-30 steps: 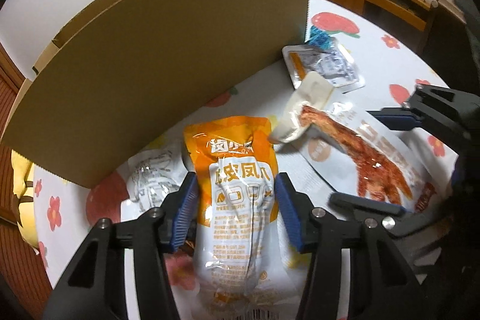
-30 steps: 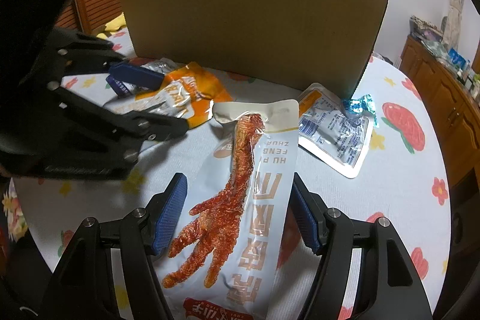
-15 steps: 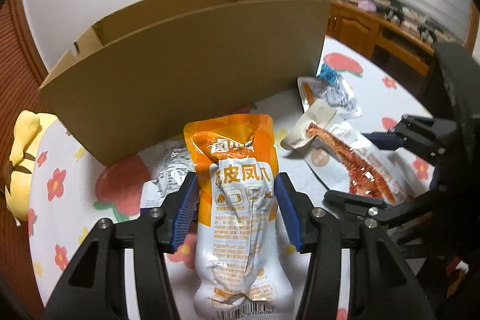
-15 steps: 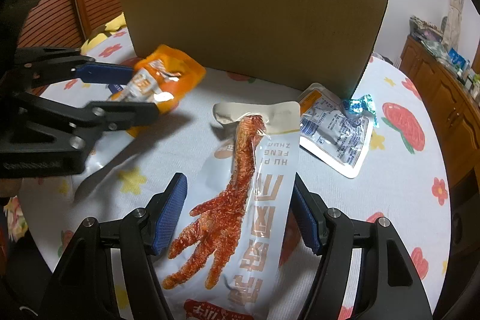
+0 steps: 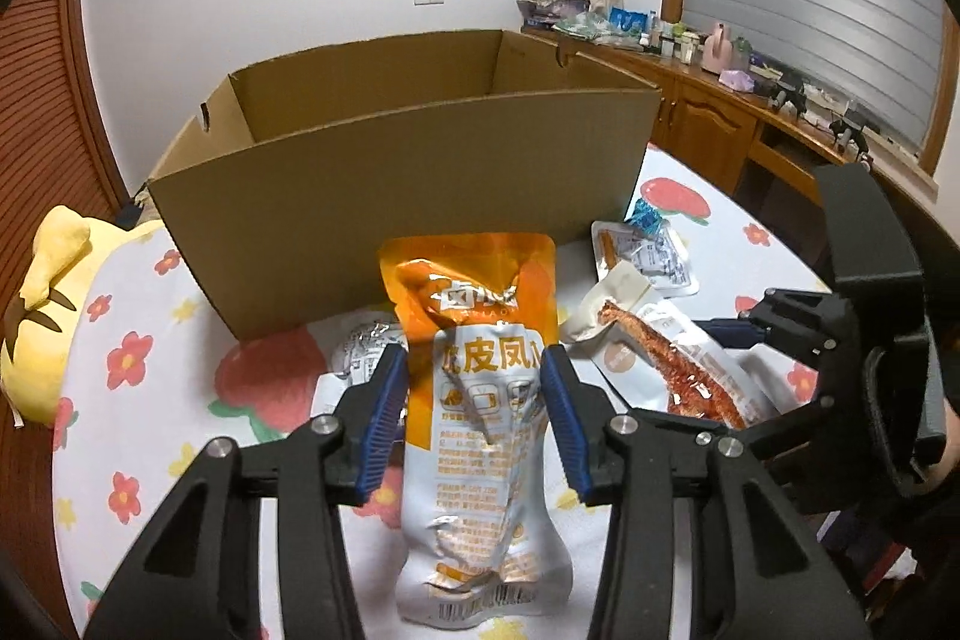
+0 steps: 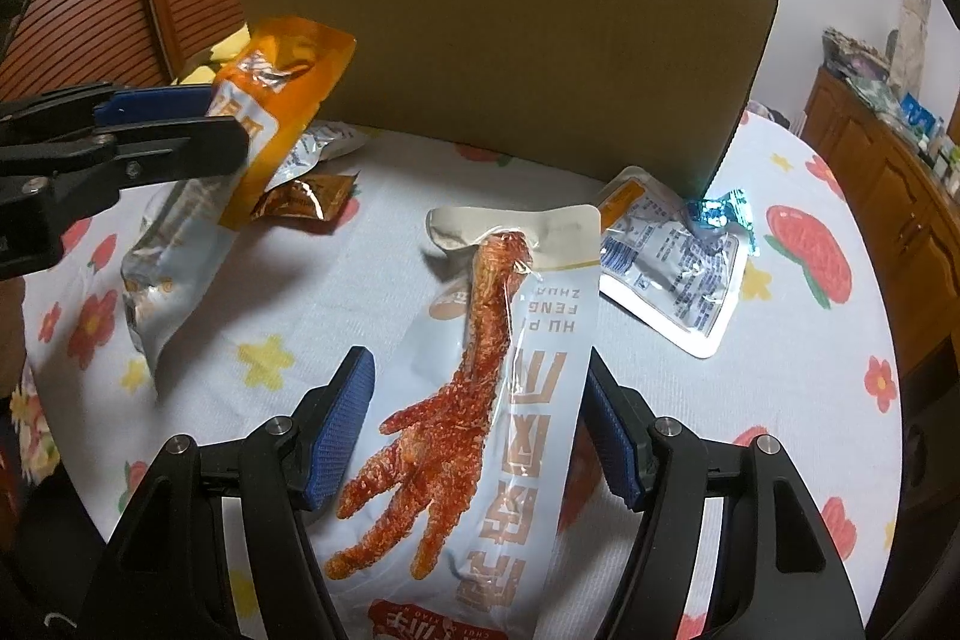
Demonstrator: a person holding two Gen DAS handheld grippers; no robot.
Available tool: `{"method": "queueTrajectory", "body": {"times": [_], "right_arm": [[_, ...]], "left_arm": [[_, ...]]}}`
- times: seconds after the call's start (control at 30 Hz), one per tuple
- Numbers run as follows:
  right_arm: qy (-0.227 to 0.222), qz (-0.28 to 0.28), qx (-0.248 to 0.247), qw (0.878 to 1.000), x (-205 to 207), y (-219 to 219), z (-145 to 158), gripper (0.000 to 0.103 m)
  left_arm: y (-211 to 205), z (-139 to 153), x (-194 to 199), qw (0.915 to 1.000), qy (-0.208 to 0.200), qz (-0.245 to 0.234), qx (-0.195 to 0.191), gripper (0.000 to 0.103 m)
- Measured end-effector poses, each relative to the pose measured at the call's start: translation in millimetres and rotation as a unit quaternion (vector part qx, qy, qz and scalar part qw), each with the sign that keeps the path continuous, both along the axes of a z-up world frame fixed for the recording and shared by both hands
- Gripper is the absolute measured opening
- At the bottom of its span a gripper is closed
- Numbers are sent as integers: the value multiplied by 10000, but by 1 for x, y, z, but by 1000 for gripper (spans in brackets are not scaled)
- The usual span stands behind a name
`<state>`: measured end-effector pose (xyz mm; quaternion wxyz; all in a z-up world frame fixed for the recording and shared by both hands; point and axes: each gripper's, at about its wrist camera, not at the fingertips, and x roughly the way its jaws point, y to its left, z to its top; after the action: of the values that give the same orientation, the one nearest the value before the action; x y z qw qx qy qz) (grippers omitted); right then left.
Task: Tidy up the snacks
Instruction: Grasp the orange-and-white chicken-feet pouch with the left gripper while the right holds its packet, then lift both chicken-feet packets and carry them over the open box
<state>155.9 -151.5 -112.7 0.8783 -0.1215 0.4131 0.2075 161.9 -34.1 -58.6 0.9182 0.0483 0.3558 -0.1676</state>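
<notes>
My left gripper is shut on an orange and silver snack pouch and holds it up off the table, in front of the open cardboard box. The right wrist view shows the same pouch hanging from the left gripper. My right gripper has its blue pads on both sides of a white chicken-foot snack pack lying on the flowered tablecloth; whether it grips is unclear. That pack also shows in the left wrist view.
A white flat snack packet and a blue foil candy lie by the box's right corner. A small brown packet and a silver packet lie near the box front. A yellow plush toy sits at the left table edge.
My left gripper has lifted the orange pouch off the table and risen, so the box's open top has come into view. The right gripper and chicken-foot pack have stayed in place.
</notes>
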Motion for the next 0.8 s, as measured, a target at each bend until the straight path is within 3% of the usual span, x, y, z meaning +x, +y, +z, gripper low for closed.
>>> {"method": "queueTrajectory", "body": {"times": [0.27, 0.47, 0.63, 0.7, 0.77, 0.8], "right_arm": [[-8, 35, -24, 10000, 1, 2, 0, 66], [-9, 39, -11, 10000, 0, 2, 0, 66], [-3, 36, 7, 10000, 0, 1, 0, 66], [-1, 38, 11, 10000, 0, 1, 0, 67], [2, 44, 20, 10000, -1, 1, 0, 67], [1, 47, 21, 10000, -1, 1, 0, 67]], "left_arm": [[-4, -28, 17, 9982, 574, -7, 198, 44], [-16, -31, 14, 9966, 604, -146, 543, 46], [-33, -41, 21, 9908, 702, -296, 1120, 62], [-39, -45, 23, 9879, 689, -344, 1344, 63], [-39, -45, 25, 9883, 688, -354, 1312, 62], [-37, -45, 27, 9888, 732, -360, 1247, 57]]}}
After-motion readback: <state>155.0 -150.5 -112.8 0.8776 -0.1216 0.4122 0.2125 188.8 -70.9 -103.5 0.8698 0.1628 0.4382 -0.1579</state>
